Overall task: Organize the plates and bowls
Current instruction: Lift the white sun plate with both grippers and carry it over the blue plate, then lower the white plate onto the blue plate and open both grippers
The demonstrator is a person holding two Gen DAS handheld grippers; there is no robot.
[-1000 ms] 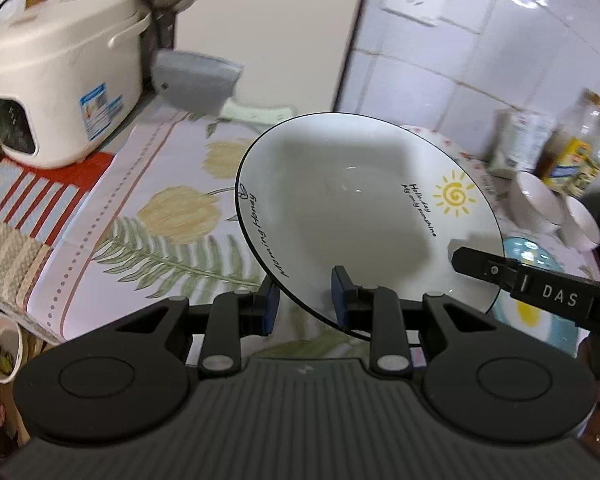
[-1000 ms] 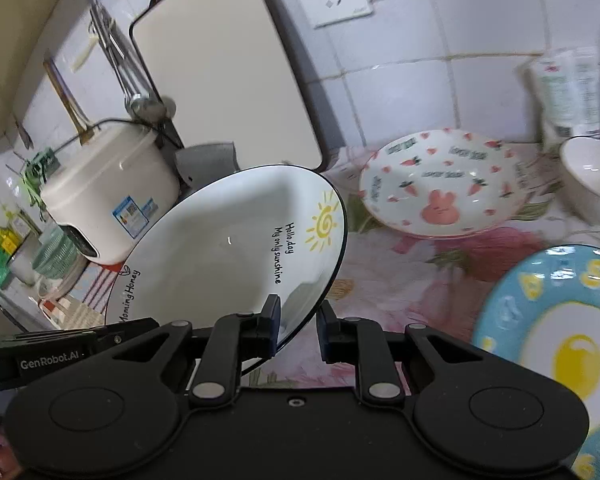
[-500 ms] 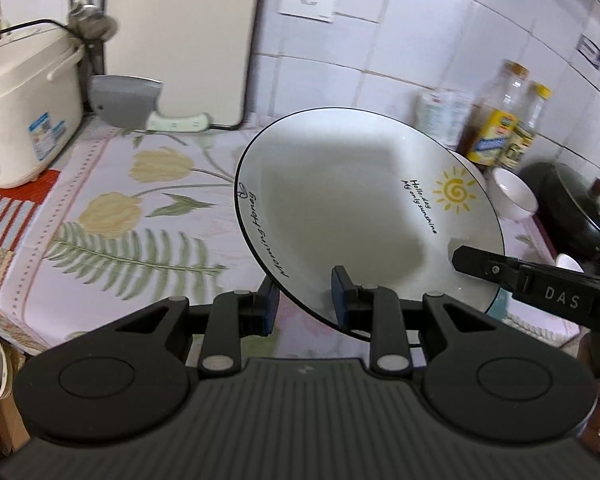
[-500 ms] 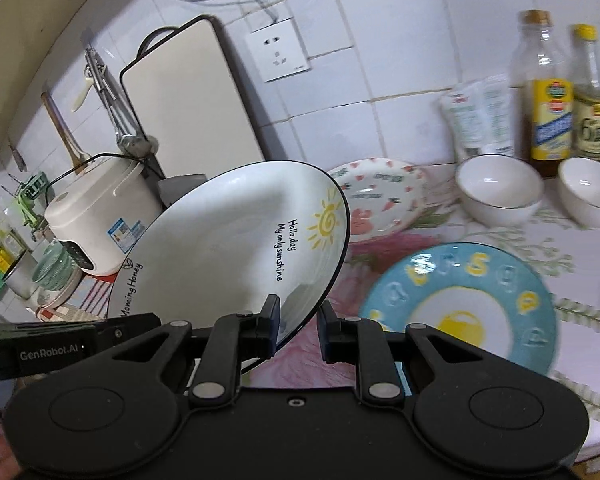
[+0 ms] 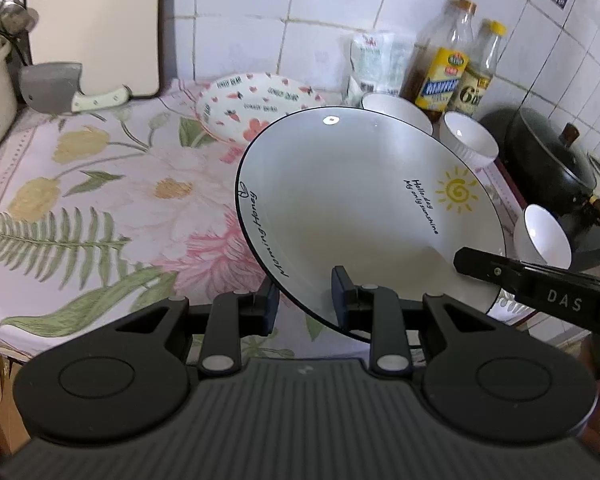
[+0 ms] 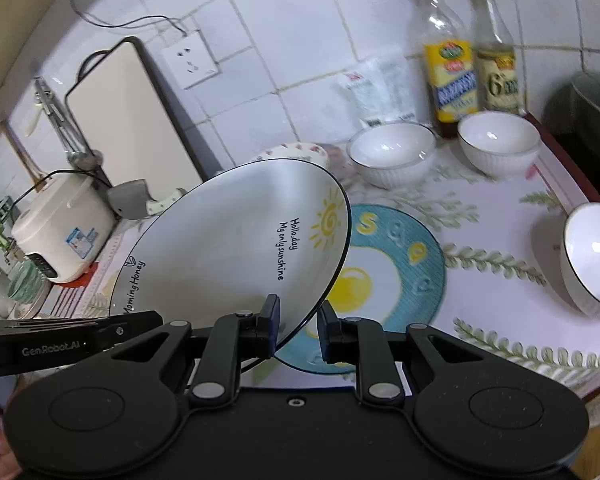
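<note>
Both grippers are carrying the white sun plate (image 5: pixel 364 216) together, tilted, above the flowered counter cloth (image 5: pixel 100 200); the left gripper (image 5: pixel 304 304) is clamping the near rim, one pad under the plate and one inside it; the right gripper (image 6: pixel 298 326) is pinching the opposite rim the same way, so the wide plate is not tipping out of either grip, which looks like the reason for the two-handed hold. In the right wrist view the plate is hanging over the left part of the blue egg plate (image 6: pixel 400 272), apart from it; the likely aim is stacking plate on plate. The strawberry dish (image 5: pixel 260 100) is sitting by the wall, with three white bowls (image 6: pixel 392 152) near the bottles (image 6: pixel 452 60) and the counter's right edge.

Against a second ago, the views are sweeping rightwards; the rice cooker (image 6: pixel 60 232) is sliding to the left edge, the bottles and a dark pot (image 5: pixel 548 160) are coming into sight, and the grip on the plate is staying unchanged.
</note>
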